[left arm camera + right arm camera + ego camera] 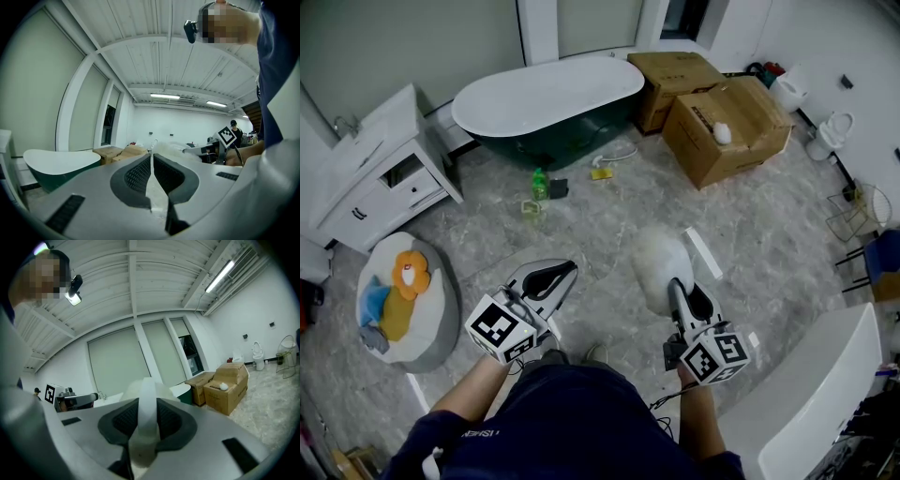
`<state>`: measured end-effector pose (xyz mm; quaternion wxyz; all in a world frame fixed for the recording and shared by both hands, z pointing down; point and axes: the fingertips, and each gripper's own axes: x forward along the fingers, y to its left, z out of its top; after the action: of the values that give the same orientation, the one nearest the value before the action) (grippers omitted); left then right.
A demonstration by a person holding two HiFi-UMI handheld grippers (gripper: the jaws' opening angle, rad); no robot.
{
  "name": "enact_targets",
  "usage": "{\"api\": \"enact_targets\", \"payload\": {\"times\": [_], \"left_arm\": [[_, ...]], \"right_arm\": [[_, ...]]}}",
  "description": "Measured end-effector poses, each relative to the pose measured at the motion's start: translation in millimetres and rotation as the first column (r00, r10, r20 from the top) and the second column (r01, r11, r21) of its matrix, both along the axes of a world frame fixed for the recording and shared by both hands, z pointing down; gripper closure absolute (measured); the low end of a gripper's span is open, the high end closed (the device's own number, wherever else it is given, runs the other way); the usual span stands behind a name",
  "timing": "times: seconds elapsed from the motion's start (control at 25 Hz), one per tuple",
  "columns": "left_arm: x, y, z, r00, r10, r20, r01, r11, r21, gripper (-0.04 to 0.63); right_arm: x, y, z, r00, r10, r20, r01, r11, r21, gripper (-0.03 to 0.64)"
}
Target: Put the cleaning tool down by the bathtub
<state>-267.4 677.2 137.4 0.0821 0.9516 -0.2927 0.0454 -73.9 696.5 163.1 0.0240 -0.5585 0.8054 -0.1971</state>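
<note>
The cleaning tool (660,268) is a fluffy white head on a white handle (146,408). My right gripper (682,291) is shut on that handle and holds the tool above the marble floor, head pointing away from me. In the right gripper view the handle runs up between the dark pads (120,420). My left gripper (566,270) hangs beside it to the left, jaws shut with nothing between them; its pads (138,174) meet at the tip. The bathtub (546,97), white inside and dark green outside, stands well ahead against the far wall; it also shows at the left in the left gripper view as the bathtub (56,164).
Two cardboard boxes (727,127) sit right of the tub. A green bottle (540,182) and small items lie on the floor before it. A white cabinet (382,171) and a round cushion with toys (405,302) are at the left. A white strip (703,253) lies near the tool.
</note>
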Motion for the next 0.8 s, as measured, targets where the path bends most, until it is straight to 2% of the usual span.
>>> {"api": "enact_targets", "payload": {"times": [0.36,0.8], "left_arm": [[36,14,5,0.999,-0.045,0.020,0.045,0.999,0.008,0.552],[55,7,3,0.998,-0.056,0.034,0.055,0.998,0.015,0.552]], "right_arm": [[41,9,9,1.000,-0.028,0.012,0.028,1.000,-0.005,0.520],[66,0,11,0.999,-0.031,0.018,0.031,1.000,0.001,0.520]]}}
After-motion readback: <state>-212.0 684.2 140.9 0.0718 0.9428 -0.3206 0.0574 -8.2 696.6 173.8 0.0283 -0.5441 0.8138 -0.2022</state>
